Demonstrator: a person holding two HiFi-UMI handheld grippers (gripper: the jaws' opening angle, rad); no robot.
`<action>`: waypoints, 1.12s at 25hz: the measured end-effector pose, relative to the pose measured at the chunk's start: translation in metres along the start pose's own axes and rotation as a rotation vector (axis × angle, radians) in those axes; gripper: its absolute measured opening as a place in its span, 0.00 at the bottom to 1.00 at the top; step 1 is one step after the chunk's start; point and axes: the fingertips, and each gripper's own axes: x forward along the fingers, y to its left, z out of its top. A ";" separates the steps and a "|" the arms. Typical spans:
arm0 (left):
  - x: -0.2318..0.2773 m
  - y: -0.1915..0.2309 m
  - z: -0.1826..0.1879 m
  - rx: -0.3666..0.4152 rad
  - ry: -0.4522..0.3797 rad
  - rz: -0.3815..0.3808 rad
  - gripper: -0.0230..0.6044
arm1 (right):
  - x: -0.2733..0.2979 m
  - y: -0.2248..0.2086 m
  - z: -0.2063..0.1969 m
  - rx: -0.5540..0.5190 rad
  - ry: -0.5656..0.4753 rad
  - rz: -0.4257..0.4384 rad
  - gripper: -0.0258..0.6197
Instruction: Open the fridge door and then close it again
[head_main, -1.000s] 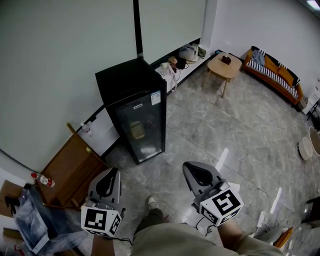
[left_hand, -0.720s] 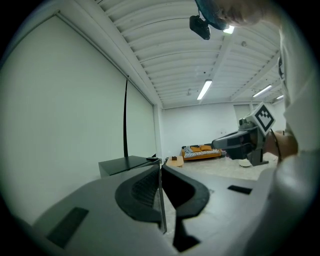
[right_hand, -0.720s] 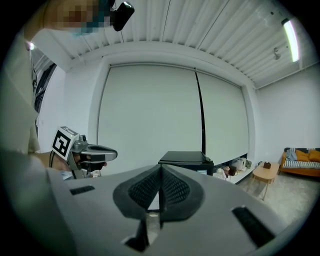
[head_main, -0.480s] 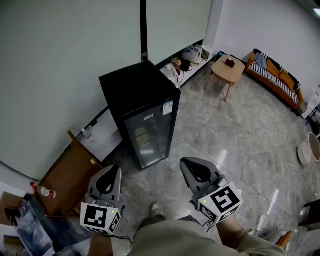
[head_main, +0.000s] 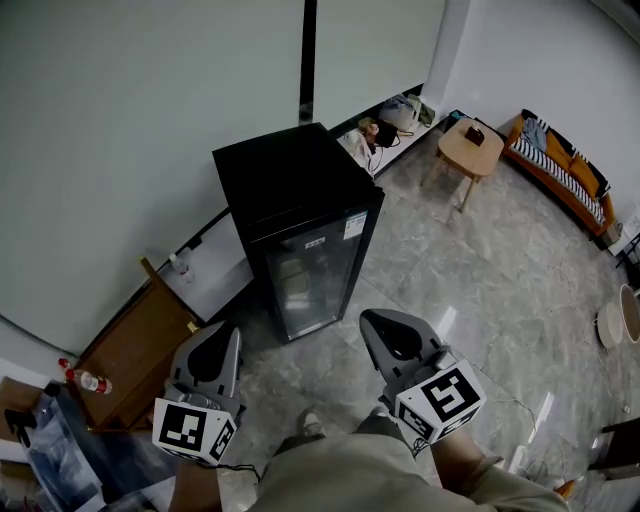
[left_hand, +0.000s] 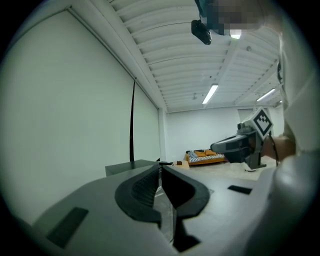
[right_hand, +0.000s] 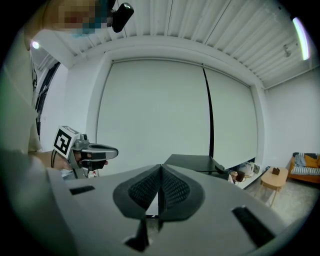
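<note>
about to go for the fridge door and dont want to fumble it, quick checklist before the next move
1. Fridge door shut: ok.
2. Left gripper empty: ok, jaws together on nothing.
3. Right gripper empty: ok, jaws together on nothing.
4. Jaws open for a grab: not ok, both shut.
5. Grippers at the door: not ok, both short of it.
6. Place to pull on the door found: cannot tell from these views.
</note>
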 end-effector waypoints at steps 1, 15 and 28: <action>0.002 0.002 0.000 0.000 0.001 0.007 0.07 | 0.003 -0.003 0.001 0.000 -0.002 0.005 0.04; 0.052 -0.006 0.019 -0.008 -0.018 0.140 0.07 | 0.059 -0.056 0.008 -0.004 0.001 0.236 0.04; 0.099 -0.008 0.028 0.001 -0.027 0.252 0.07 | 0.095 -0.091 0.010 0.018 -0.003 0.430 0.04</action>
